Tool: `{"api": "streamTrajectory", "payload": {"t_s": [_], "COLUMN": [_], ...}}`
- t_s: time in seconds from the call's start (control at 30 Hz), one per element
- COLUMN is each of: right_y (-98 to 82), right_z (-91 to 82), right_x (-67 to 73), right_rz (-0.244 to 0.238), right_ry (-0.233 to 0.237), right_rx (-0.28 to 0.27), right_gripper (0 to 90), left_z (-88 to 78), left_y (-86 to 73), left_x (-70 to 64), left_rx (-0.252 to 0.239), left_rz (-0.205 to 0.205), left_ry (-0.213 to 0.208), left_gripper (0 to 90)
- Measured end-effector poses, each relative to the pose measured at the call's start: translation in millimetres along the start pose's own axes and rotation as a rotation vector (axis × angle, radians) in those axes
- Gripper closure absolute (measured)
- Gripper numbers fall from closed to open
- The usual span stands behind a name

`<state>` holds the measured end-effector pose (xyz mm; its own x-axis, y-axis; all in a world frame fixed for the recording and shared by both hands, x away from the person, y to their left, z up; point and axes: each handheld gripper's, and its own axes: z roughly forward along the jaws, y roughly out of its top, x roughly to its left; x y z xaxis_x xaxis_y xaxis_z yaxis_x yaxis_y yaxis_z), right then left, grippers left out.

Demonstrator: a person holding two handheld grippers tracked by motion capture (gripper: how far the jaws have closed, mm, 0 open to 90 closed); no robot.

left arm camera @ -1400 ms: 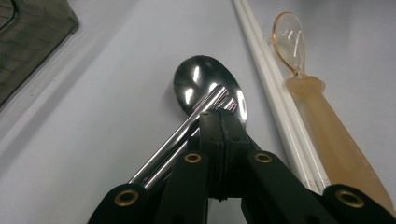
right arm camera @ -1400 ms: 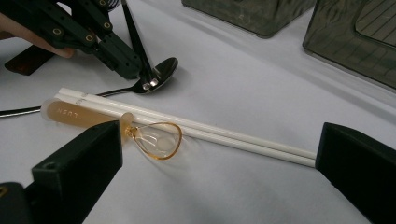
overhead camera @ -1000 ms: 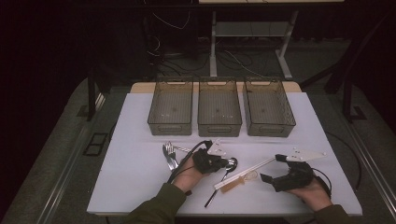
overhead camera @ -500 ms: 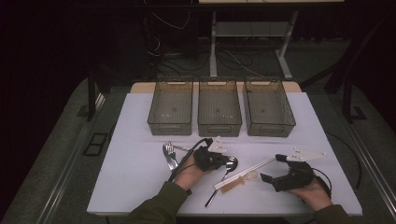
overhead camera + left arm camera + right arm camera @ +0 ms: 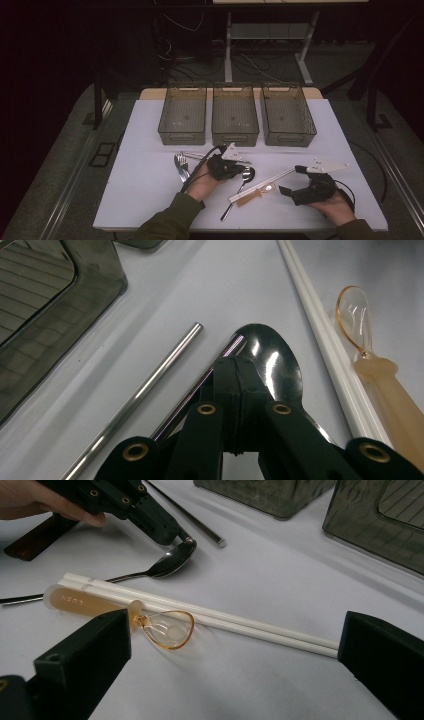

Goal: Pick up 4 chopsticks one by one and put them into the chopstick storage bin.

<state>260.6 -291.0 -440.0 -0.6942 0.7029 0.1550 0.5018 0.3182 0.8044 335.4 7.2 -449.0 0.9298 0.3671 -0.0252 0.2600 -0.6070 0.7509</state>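
My left gripper is shut, its tips low over the bowl of a dark metal spoon. A thin metal chopstick runs under its tips; a second one lies free beside it. I cannot tell whether the tips pinch anything. My right gripper stands open at the front right. Between its wide jaws lie an amber plastic spoon and a pair of white chopsticks. The left gripper appears far off in the right gripper view.
Three smoky plastic bins stand in a row at the back of the white table. Forks lie left of my left hand. Open table lies at the front left and at the far right.
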Motion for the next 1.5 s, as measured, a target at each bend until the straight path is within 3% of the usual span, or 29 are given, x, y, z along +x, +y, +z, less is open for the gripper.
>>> {"api": "streamTrajectory", "payload": {"t_s": [0.1,0.2,0.3,0.37,0.47,0.53,0.6,0.8,0.83,0.87,1.2,1.33,1.5], "right_y": [0.0,0.0,0.0,0.0,-0.1,-0.1,-0.1,-0.2,-0.2,-0.2,-0.3,-0.3,-0.5], "right_z": [0.0,0.0,0.0,-0.1,-0.1,0.0,-0.1,-0.3,-0.2,-0.3,-0.1,-0.3,-0.6], "right_x": [0.0,-0.1,-0.2,-0.2,-0.2,-0.4,-0.5,-0.7,-0.6,-0.5,-0.9,-1.1,-1.9], "right_rz": [0.0,0.0,0.0,0.0,0.001,0.001,0.001,0.001,0.001,0.001,0.0,0.002,0.006], "right_ry": [0.0,0.0,0.0,-0.001,0.0,0.0,0.0,0.0,0.001,0.001,0.002,0.001,0.002], "right_rx": [0.0,-0.001,0.0,0.0,0.0,0.0,-0.002,-0.002,-0.002,-0.002,-0.001,-0.002,-0.001], "right_gripper": [0.8,0.8,0.8,0.8,0.8,0.8,0.8,0.8,0.8,0.9,0.8,0.9,0.8], "left_z": [-0.5,1.2,0.9,2.2,1.6,4.1,3.2,0.0,0.4,-2.1,-20.0,-24.5,-27.3], "left_y": [0.7,0.9,1.6,1.9,2.1,1.5,1.9,3.1,3.2,3.1,-0.6,-0.6,-2.8], "left_x": [2.9,3.1,5.7,6.0,10.1,11.0,14.0,14.9,14.0,16.3,36.4,51.3,60.8], "left_rx": [0.011,-0.006,0.002,-0.018,0.003,-0.021,-0.004,-0.013,-0.031,-0.008,0.018,0.035,0.035], "left_rz": [0.017,-0.007,0.004,-0.018,-0.002,-0.035,-0.019,-0.034,-0.064,-0.043,-0.086,-0.1,-0.101], "left_ry": [-0.001,0.003,0.007,0.011,0.025,0.03,0.028,0.04,0.048,0.051,0.152,0.205,0.233], "left_gripper": [89.2,89.2,89.3,89.2,89.2,89.2,89.2,89.2,89.2,89.2,89.2,89.2,89.2]}}
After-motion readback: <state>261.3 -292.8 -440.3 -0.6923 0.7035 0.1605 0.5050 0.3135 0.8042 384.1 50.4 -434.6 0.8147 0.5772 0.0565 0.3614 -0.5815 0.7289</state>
